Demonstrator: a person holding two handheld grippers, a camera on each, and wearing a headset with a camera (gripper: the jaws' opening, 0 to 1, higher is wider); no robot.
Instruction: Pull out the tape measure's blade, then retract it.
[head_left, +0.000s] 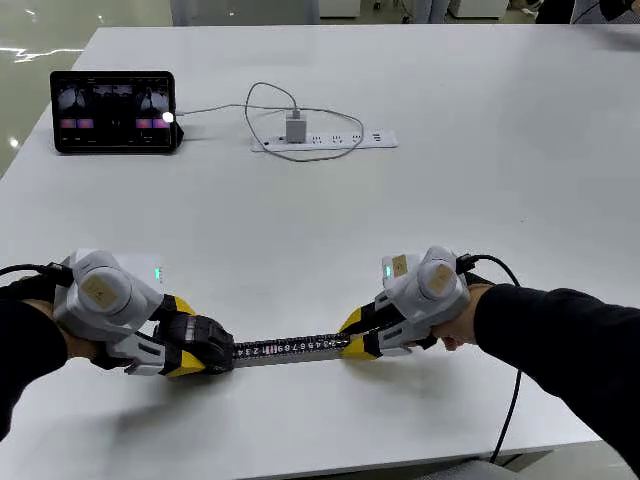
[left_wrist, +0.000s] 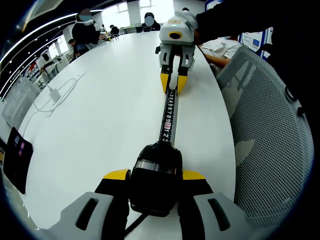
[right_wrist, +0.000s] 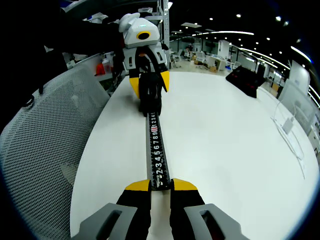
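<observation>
left tongs (head_left: 190, 340) clenched on the tape measure case (left_wrist: 156, 175) resting on the counter (head_left: 400, 200), right tongs (head_left: 353, 336) pinching the partly extended blade (head_left: 290, 347) by its tip; if that pinch slips, the sprung blade likely whips back.

Near the front edge of the table (head_left: 450, 180), the tape measure (head_left: 203, 346) sits at the left between the jaws of the left gripper (head_left: 185, 337). Its blade (head_left: 290, 348) runs rightward along the tabletop to the right gripper (head_left: 354, 335), whose jaws pinch its end. Well behind them the tablet (head_left: 113, 110) stands at the back left, with the power strip (head_left: 330, 141) to its right.
</observation>
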